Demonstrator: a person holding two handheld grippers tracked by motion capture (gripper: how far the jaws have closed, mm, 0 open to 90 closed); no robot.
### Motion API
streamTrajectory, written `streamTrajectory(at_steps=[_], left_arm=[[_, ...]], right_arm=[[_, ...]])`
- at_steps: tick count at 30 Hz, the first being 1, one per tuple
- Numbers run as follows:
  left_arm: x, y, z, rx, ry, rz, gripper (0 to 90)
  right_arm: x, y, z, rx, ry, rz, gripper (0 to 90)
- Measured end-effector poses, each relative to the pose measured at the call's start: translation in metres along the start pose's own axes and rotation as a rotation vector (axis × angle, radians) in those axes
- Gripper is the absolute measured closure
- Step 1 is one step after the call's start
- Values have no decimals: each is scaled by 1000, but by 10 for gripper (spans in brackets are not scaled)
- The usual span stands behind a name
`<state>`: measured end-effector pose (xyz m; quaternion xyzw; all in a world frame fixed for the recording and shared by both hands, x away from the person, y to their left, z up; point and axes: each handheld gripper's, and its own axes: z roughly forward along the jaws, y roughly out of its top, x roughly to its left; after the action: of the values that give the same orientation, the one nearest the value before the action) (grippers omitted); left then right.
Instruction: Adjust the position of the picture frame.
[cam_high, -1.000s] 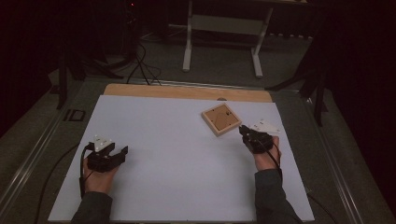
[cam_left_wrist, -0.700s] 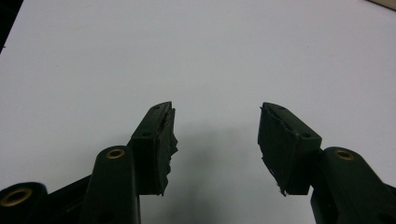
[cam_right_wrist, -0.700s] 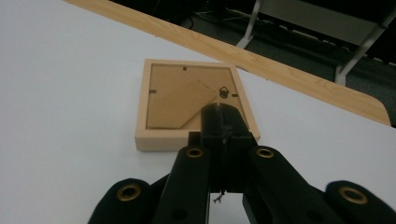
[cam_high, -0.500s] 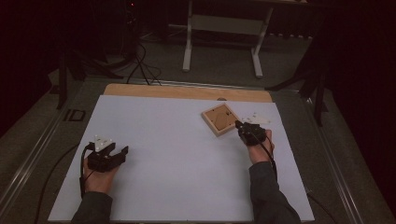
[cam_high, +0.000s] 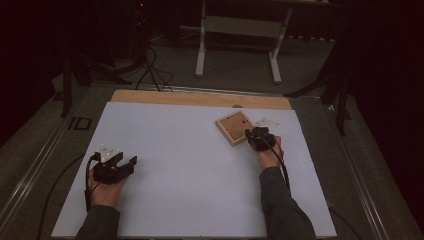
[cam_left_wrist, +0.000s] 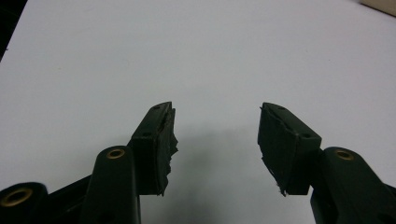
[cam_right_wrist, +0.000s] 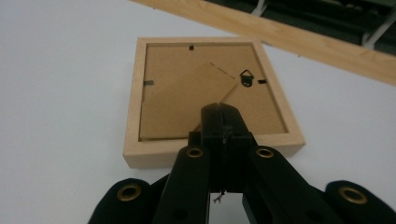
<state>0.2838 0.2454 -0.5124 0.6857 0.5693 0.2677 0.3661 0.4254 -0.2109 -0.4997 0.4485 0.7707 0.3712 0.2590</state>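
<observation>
A light wooden picture frame (cam_high: 233, 128) lies face down on the white table (cam_high: 190, 165), right of centre towards the far side. Its brown backing board, stand flap and hanger show in the right gripper view (cam_right_wrist: 196, 84). My right gripper (cam_high: 251, 134) is at the frame's near right edge. Its jaws are shut together, and the tips (cam_right_wrist: 221, 112) hover over the lower corner of the stand flap. I see nothing between them. My left gripper (cam_high: 129, 163) rests at the near left, open (cam_left_wrist: 215, 126) over bare table.
A bare wooden strip (cam_high: 200, 98) runs along the table's far edge and also crosses the top of the right gripper view (cam_right_wrist: 289, 39). Beyond it, a white stand's legs (cam_high: 201, 55) and cables (cam_high: 150, 70) are on the dark floor. Metal rails flank the table.
My right gripper has moved left and away from me, up to the frame's edge. The left gripper has stayed where it was.
</observation>
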Motion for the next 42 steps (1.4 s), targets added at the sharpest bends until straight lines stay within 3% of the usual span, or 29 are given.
streamTrajectory(at_steps=[5, 13, 22, 26, 29, 42], left_arm=[[0, 0, 0, -2, -1, 1, 456], [0, 0, 0, -4, -3, -1, 456], [1, 0, 0, -3, -2, -4, 456], [0, 0, 0, 0, -2, 0, 456], [0, 0, 0, -1, 0, 0, 456], [-1, 0, 1, 4, 1, 4, 456]], right_arm=[[4, 2, 15, 37, -2, 0, 898], [4, 4, 25, 78, -33, -4, 898], [7, 7, 30, 95, -29, -10, 900], [11, 8, 28, 110, -41, -52, 900], [12, 8, 28, 113, -47, -39, 900], [32, 4, 19, 118, 15, -86, 900]])
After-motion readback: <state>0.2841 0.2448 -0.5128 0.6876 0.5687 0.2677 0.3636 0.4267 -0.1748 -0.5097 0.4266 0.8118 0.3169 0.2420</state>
